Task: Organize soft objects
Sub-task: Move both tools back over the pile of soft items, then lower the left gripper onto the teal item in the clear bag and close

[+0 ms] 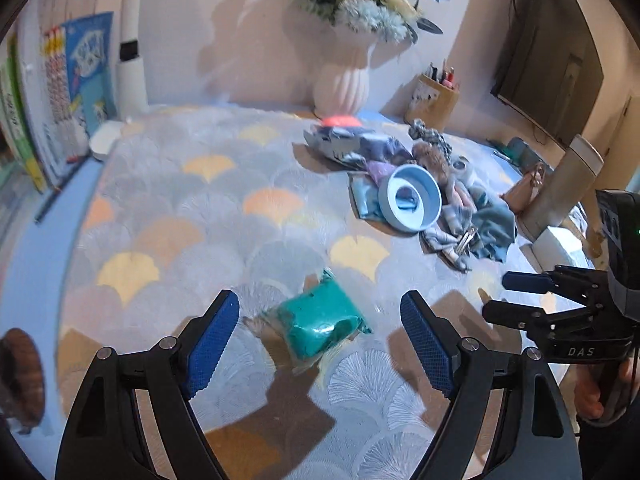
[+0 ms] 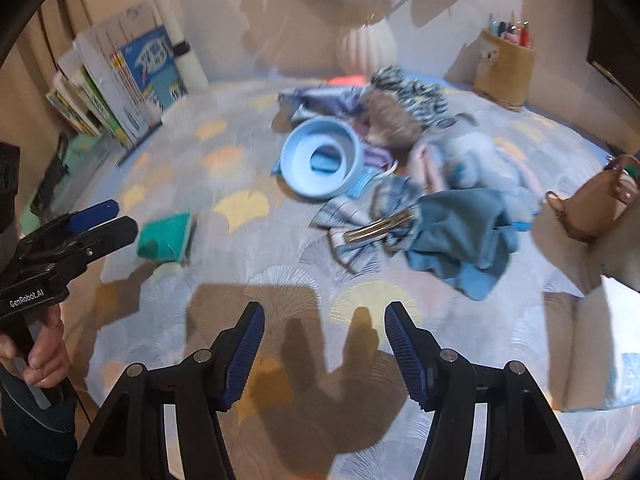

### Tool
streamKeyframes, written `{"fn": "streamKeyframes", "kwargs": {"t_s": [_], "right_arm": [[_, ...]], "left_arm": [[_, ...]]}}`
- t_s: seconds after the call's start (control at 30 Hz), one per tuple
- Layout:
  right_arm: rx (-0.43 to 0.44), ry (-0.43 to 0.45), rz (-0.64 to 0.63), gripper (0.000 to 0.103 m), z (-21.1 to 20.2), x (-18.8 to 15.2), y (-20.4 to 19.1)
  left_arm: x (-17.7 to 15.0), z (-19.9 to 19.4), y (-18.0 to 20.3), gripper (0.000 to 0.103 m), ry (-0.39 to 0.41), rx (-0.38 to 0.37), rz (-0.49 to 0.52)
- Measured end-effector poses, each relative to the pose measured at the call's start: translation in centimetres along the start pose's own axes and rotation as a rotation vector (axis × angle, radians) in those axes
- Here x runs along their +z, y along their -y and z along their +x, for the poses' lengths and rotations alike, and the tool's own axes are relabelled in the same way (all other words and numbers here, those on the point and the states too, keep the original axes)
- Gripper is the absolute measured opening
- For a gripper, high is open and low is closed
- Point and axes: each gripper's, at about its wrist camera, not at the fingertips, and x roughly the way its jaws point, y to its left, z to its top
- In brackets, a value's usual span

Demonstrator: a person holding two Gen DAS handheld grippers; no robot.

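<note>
The left hand-held gripper [image 1: 320, 342] hangs over the table [image 1: 168, 208] with its blue pads spread wide and nothing pinched; a teal soft pack [image 1: 320, 324] in clear wrap lies on the patterned cloth below, between the two pads but untouched. The right hand-held gripper [image 2: 324, 350] is also spread, empty, above bare cloth and its own shadow. Farther back lies a heap of soft things [image 2: 420, 184]: a blue-grey cloth [image 2: 464, 236], a striped cloth with a metal clip [image 2: 376, 228], a brown furry piece. A light blue bowl [image 2: 322, 158] leans tilted against the heap. A white vase [image 1: 342, 84] stands by the wall.
</note>
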Motion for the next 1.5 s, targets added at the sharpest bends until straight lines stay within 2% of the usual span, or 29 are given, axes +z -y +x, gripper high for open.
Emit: {"fn": "streamKeyframes", "kwargs": {"t_s": [0.23,0.37,0.5,0.57,0.63,0.7,0.8,0.93,1.5], "right_arm": [[0.043,-0.038,0.010,0.061,2.7,-0.1,-0.8],[-0.032,-0.006,-0.070,0.061,3.5,0.4,-2.8],[-0.062,0.020,-0.051,0.063,5.0,2.1,-2.4],[-0.095,0.032,-0.054,0.072,5.9,3.0,-2.2],[-0.117,0.040,-0.062,0.092,6.7,3.4,-2.3],[-0.157,0.046,-0.059,0.103,7.2,3.5,-2.0],[-0.134,0.053,-0.021,0.103,7.3,3.5,-1.5],[-0.122,0.093,-0.044,0.103,7.2,3.1,-1.4],[-0.127,0.095,-0.046,0.103,7.0,2.7,-1.6]], "left_arm": [[-0.6,1.8,-0.8,0.082,-0.009,-0.036,-0.008],[-0.6,2.2,-1.2,0.082,-0.018,-0.050,-0.021],[-0.9,3.0,-1.0,0.082,-0.051,-0.048,-0.011],[-1.0,3.2,-0.9,0.082,-0.058,-0.037,-0.003],[-1.1,3.1,-0.9,0.082,-0.051,-0.046,-0.003],[-1.1,3.2,-1.3,0.082,-0.052,-0.060,-0.022],[-1.0,3.2,-1.7,0.082,-0.044,-0.080,-0.042],[-0.9,3.2,-1.7,0.082,-0.042,-0.080,-0.049],[-0.8,3.4,-1.8,0.082,-0.036,-0.064,-0.048]]}}
